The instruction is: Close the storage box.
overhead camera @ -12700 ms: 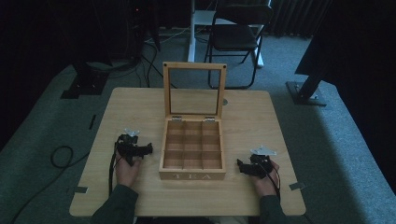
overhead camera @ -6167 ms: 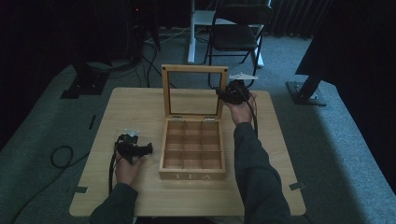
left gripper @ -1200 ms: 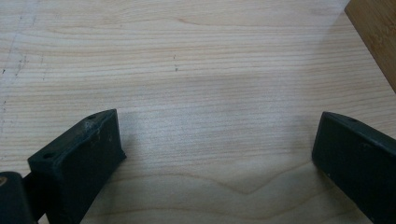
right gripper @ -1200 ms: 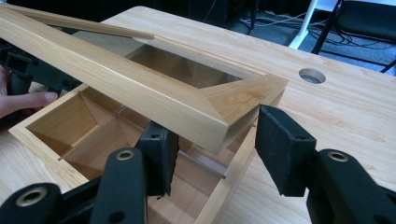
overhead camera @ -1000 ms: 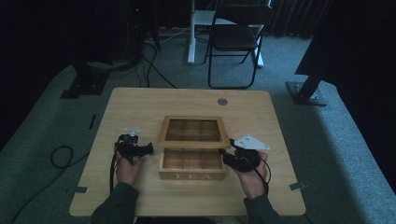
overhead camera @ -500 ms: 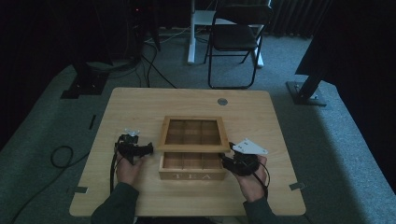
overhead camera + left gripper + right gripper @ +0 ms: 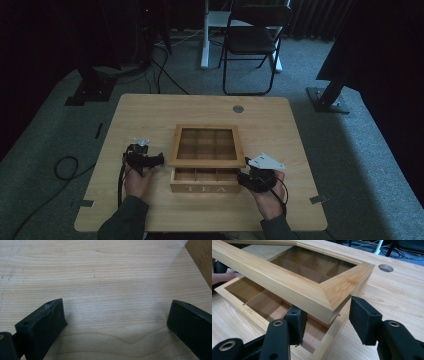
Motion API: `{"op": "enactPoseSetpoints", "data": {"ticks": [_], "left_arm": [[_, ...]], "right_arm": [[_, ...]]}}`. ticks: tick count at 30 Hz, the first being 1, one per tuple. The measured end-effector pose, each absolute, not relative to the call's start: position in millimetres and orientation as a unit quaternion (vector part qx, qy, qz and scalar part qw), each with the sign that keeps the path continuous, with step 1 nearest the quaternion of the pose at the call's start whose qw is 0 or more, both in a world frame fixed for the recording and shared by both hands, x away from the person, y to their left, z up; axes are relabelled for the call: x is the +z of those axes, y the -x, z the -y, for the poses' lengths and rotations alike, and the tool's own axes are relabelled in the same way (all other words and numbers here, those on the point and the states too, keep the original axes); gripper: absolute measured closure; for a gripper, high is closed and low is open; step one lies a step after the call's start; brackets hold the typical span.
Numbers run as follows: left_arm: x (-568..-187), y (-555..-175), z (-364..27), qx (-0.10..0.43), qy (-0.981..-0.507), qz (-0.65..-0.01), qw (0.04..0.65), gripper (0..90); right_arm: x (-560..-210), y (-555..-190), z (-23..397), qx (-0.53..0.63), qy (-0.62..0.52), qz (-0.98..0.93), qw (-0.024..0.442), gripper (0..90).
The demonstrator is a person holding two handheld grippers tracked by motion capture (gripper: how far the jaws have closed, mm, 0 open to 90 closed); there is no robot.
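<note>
Tea box sits mid-table, lid tilted partly down. Right gripper straddles the lid's corner, jaws apart. Left gripper rests wide, empty

tea box mid-table, chair behind, tongs either side

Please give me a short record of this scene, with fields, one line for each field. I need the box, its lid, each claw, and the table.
box: wooden tea box, marked TEA on its front, divided into compartments, which look empty
lid: framed window lid, lowered almost flat but not shut; front edge raised off the box
right claw: open, jaws either side of the lid's front corner
left claw: open, on the bare table, holding nothing, left of the box
table: light wood, round hole near far edge
</note>
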State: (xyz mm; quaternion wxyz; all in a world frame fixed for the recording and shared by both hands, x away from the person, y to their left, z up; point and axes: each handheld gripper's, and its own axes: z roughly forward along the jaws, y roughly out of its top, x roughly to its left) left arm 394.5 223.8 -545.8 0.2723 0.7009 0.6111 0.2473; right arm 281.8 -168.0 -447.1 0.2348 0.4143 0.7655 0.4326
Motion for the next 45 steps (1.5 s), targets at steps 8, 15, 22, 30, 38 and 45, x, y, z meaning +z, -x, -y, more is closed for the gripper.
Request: {"op": "enactPoseSetpoints", "data": {"ticks": [8, 15, 22, 30, 38, 45], "left_arm": [[-545.8, -394.5, -223.8, 0.248, -0.701, -0.611, 0.272, 1.6], [-545.8, -394.5, -223.8, 0.248, -0.701, -0.611, 0.272, 1.6], [-545.8, -394.5, -223.8, 0.247, -0.701, -0.611, 0.272, 1.6], [-545.8, -394.5, -223.7, 0.248, -0.701, -0.611, 0.272, 1.6], [-545.8, -394.6, -223.6, 0.248, -0.7, -0.612, 0.273, 1.6], [-545.9, -394.6, -223.6, 0.248, -0.7, -0.612, 0.273, 1.6]], "right_arm": [[-455.5, -279.6, 168.4, 0.431, -0.416, -0.768, 0.228, 48.0], [-463.8, -277.2, 167.9, 0.425, -0.42, -0.771, 0.221, 48.1], [-469.0, -275.9, 166.8, 0.422, -0.418, -0.775, 0.215, 47.8], [-475.5, -274.1, 166.5, 0.417, -0.421, -0.778, 0.209, 47.7], [-483.2, -272.9, 166.7, 0.408, -0.422, -0.784, 0.201, 46.7], [-484.3, -270.2, 168.1, 0.412, -0.422, -0.783, 0.199, 46.3]]}}
